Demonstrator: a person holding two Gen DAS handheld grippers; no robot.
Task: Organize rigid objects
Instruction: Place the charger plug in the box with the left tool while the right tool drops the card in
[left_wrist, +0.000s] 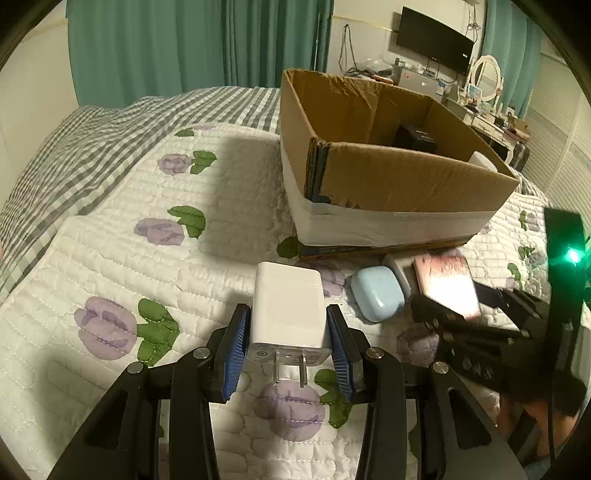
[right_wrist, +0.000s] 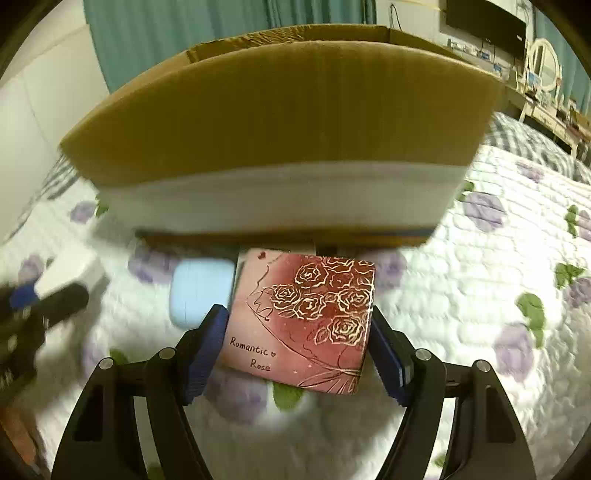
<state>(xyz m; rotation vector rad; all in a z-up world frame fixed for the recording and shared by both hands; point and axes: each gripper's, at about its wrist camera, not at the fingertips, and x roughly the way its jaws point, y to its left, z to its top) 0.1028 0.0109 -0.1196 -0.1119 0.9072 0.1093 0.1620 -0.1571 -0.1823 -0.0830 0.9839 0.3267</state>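
My left gripper (left_wrist: 288, 328) is shut on a white plug-in charger (left_wrist: 286, 310), prongs facing the camera, just above the quilt. My right gripper (right_wrist: 297, 328) is shut on a pink case (right_wrist: 306, 317) marked "Romantic Rose"; it also shows in the left wrist view (left_wrist: 448, 286). A light blue earbud case (left_wrist: 376, 293) lies on the quilt between them, also in the right wrist view (right_wrist: 199, 295). An open cardboard box (left_wrist: 406, 177) stands behind, with a black item (left_wrist: 415, 138) and a white item (left_wrist: 484, 160) inside. The box wall (right_wrist: 280, 122) fills the right wrist view.
A small white box (left_wrist: 400, 271) lies beside the blue case. The bed has a white floral quilt (left_wrist: 129, 288) and a grey checked blanket (left_wrist: 74, 147). Green curtains, a wall TV (left_wrist: 434, 46) and a cluttered dresser (left_wrist: 491, 118) stand beyond.
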